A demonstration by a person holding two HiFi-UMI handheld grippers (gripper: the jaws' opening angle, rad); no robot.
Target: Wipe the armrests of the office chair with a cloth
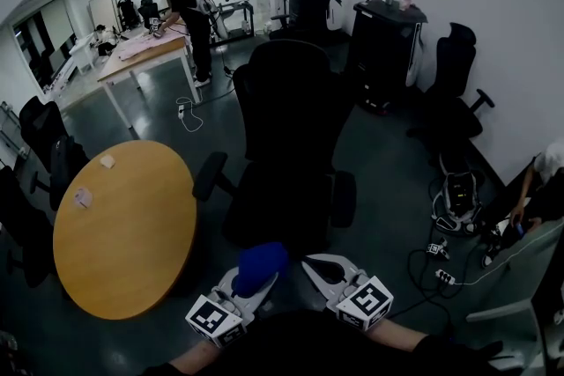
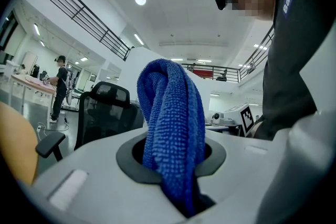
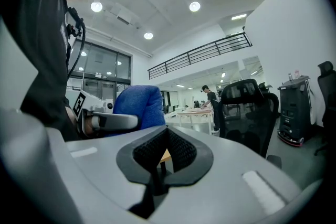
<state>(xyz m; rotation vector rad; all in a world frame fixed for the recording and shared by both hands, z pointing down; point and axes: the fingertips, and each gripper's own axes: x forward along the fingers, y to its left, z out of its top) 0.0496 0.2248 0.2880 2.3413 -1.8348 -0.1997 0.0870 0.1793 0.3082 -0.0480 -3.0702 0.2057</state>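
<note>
The black office chair [image 1: 291, 145] stands straight ahead, back toward me, its armrests sticking out at left [image 1: 210, 174] and right [image 1: 343, 198]. A bunched blue cloth [image 1: 260, 266] rises from my left gripper [image 1: 254, 282], held low near my body and short of the chair. In the left gripper view the cloth [image 2: 173, 128] is clamped between the jaws of the left gripper [image 2: 176, 155], with the chair [image 2: 105, 113] beyond. My right gripper [image 1: 319, 267] sits beside it. In the right gripper view the right gripper [image 3: 161, 157] is shut with nothing in it; the cloth [image 3: 137, 106] and chair [image 3: 249, 113] show ahead.
A round wooden table [image 1: 132, 233] lies close on the left, with small items on it. More black chairs [image 1: 454, 92] and a black cabinet [image 1: 386, 53] line the right wall. Cables and a bag [image 1: 454, 198] lie on the floor at right. A person [image 1: 187, 18] works at a far table.
</note>
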